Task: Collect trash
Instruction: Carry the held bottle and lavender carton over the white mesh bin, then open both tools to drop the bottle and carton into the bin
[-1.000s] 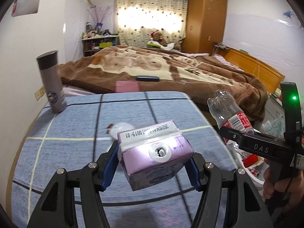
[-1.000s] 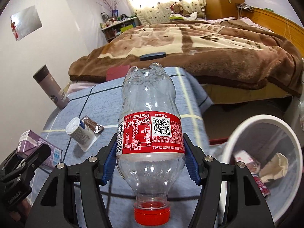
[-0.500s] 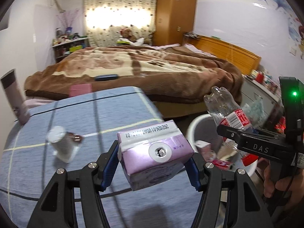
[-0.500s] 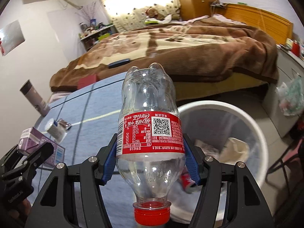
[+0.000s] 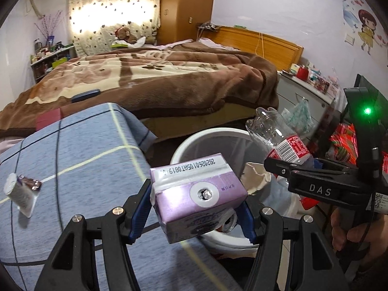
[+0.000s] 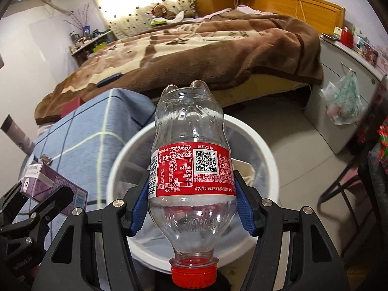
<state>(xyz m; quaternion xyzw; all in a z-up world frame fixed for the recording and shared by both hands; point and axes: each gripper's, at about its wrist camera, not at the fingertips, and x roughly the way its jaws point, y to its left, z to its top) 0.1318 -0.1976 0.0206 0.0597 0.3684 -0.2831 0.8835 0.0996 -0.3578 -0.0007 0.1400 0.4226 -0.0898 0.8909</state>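
Observation:
My left gripper [image 5: 194,213] is shut on a purple drink carton [image 5: 196,196], held in the air over the table's right edge, just short of the white bin [image 5: 194,140]. My right gripper [image 6: 191,208] is shut on an empty clear cola bottle [image 6: 191,150] with a red label and red cap, bottom pointing away, hanging above the white bin [image 6: 257,135]. The bin holds crumpled paper [image 5: 254,177] and other trash. In the right wrist view the carton [image 6: 53,181] shows at lower left. A small white bottle [image 5: 20,194] and a wrapper [image 5: 30,183] lie on the table.
The table has a blue checked cloth [image 5: 84,157]. Behind it stands a bed with a brown blanket [image 5: 157,77]. A grey cabinet [image 6: 351,97] with a hanging plastic bag [image 6: 344,101] is to the right. A dark flask [image 6: 17,133] stands at the table's far left.
Both grippers have swung right, off the table toward the bin, each keeping its grip. The bottle now hangs over the bin's mouth and the carton is at the table's edge.

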